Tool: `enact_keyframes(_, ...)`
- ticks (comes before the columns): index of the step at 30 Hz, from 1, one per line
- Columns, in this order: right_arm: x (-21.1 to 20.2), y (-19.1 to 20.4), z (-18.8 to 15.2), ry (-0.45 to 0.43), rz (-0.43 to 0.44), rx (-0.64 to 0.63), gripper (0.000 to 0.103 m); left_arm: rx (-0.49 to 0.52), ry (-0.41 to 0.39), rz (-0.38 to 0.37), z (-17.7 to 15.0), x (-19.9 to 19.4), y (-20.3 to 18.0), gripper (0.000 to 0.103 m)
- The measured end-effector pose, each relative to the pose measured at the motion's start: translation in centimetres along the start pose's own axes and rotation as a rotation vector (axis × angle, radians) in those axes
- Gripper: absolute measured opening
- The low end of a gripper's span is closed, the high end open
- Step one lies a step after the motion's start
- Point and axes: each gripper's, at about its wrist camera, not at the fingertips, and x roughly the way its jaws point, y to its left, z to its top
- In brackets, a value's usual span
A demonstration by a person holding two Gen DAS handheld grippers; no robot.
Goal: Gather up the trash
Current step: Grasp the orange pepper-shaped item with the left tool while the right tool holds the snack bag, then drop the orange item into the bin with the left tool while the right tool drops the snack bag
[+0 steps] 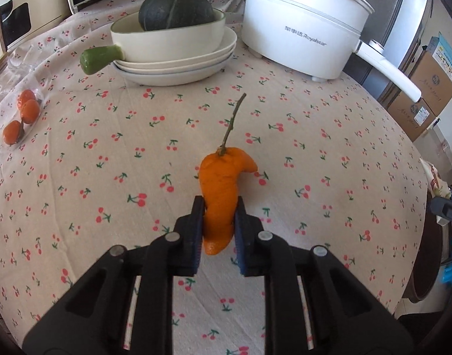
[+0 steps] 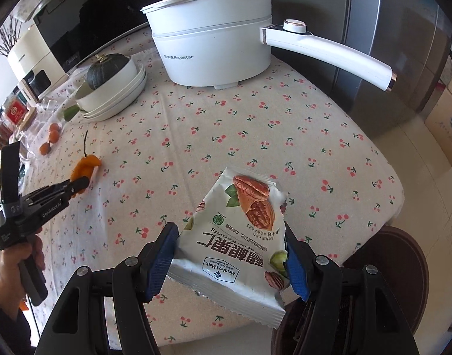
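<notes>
Your left hand-held gripper [image 1: 218, 222] pinches the orange peel [image 1: 223, 189] just above the desk [image 1: 107, 148], while your right hand-held gripper [image 2: 230, 254] clamps the nut packet [image 2: 237, 236] over the desk's edge.

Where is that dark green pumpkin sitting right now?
The pumpkin sits in a white handled bowl on stacked plates at the table's far side, left of the white electric pot in both views.
</notes>
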Motion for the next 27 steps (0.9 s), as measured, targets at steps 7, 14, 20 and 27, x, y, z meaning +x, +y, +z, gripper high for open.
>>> enact_keyframes(7,-2.7,0.5,-4.1,-0.009,0.043,0.023,0.069,-0.006,0.028,-0.071,-3.8,-3.6,-3.3,0.02)
enact_keyframes(14,-5.1,-0.1,-7.1,-0.047,-0.007,0.0,0.069,-0.012,-0.001,-0.147,-6.6,-7.2,-6.2,0.02)
enact_keyframes(20,-6.7,-2.7,-9.1,-0.078,-0.093,-0.021,0.069,0.011,-0.015,-0.192,-8.1,-8.5,-8.8,0.02)
enact_keyframes(27,-8.1,-7.4,-11.0,-0.095,-0.154,0.034,0.069,0.071,-0.007,-0.237,-8.6,-7.9,-13.1,0.02)
